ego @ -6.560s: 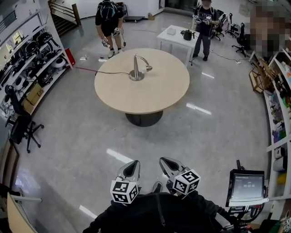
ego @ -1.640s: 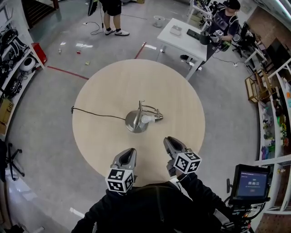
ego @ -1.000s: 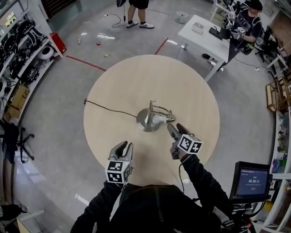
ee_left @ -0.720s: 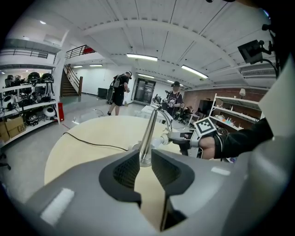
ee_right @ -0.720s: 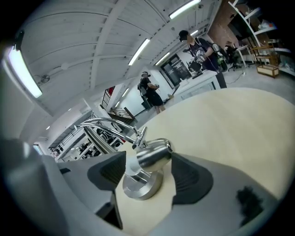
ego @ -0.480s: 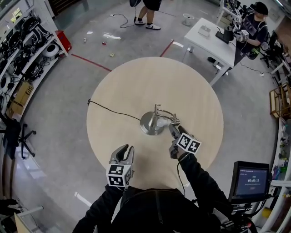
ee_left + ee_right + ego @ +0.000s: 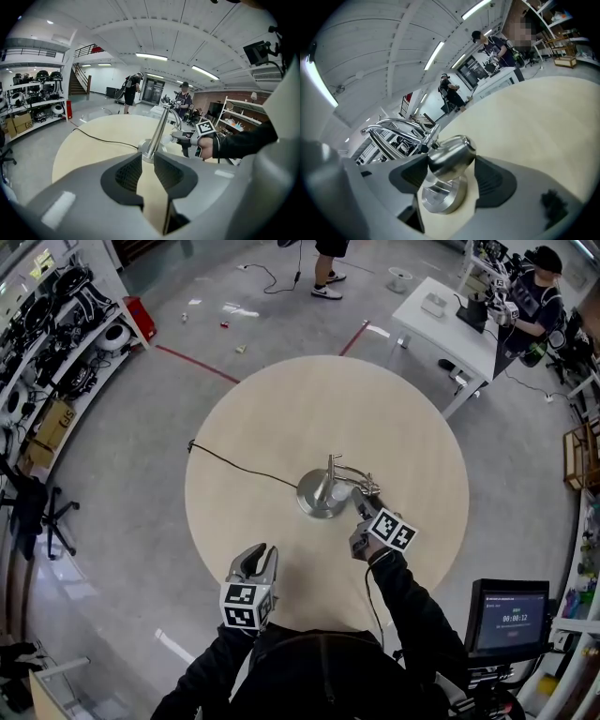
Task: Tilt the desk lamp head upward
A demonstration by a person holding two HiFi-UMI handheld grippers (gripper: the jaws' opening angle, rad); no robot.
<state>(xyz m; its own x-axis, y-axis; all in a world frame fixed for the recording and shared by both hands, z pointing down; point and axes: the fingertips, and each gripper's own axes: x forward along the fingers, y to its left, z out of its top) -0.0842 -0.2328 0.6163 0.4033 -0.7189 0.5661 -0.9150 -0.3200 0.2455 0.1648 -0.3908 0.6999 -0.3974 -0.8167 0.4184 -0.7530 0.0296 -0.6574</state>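
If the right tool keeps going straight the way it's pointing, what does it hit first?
The shiny silver metal desk lamp head: it sits between the jaws of the right tool, which have just been opening and look apart. Beyond it lies the round lamp base.

The desk lamp (image 7: 317, 500) is shiny silver, its cord (image 7: 239, 465) black, the round desk (image 7: 281, 409) pale beige wood.

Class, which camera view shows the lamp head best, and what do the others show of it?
The right gripper view: the lamp head sits at the centre, large and sharp. The head view shows it tiny from above, beside the base. The left gripper view shows it small, right of the pole.
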